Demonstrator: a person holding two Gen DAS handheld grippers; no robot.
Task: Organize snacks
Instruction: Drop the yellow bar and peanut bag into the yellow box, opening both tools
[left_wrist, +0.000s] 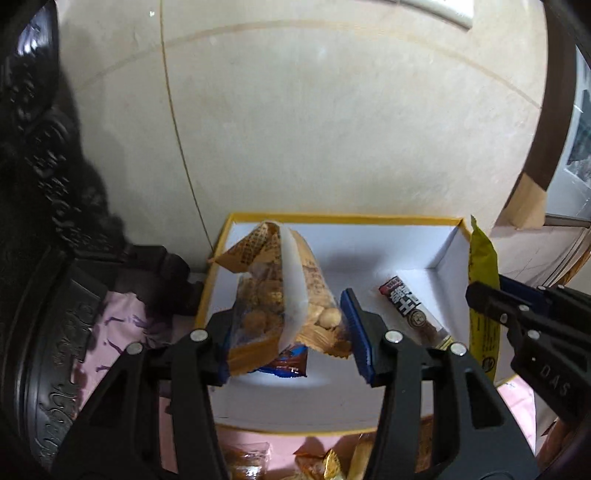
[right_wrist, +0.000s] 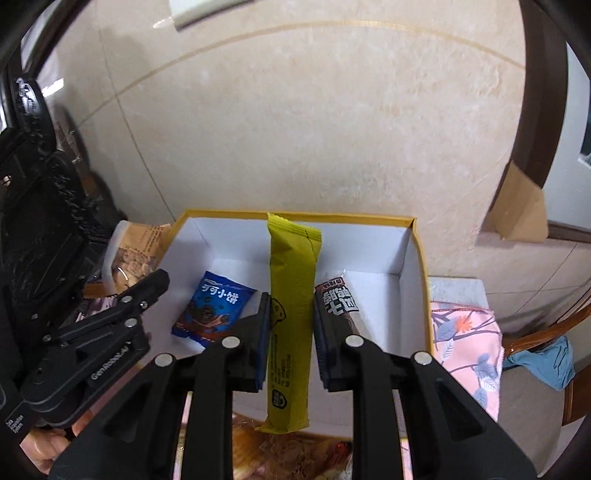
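Item: peanut bag (left_wrist: 284, 291), clamped in the left tongs (left_wrist: 286, 332), held above the left half of the white box (left_wrist: 448, 254). Item: yellow bar (right_wrist: 291, 317), long axis in line with the fingers, pinched in the right tongs (right_wrist: 290, 332) over the box's middle. Blue biscuit packet (right_wrist: 214, 312) and dark bar (right_wrist: 338, 302) are already lodged inside, directly beneath.

Left gripper (left_wrist: 287, 325) clamps orange snack bag (left_wrist: 280, 291) above yellow-rimmed box (left_wrist: 332, 216).
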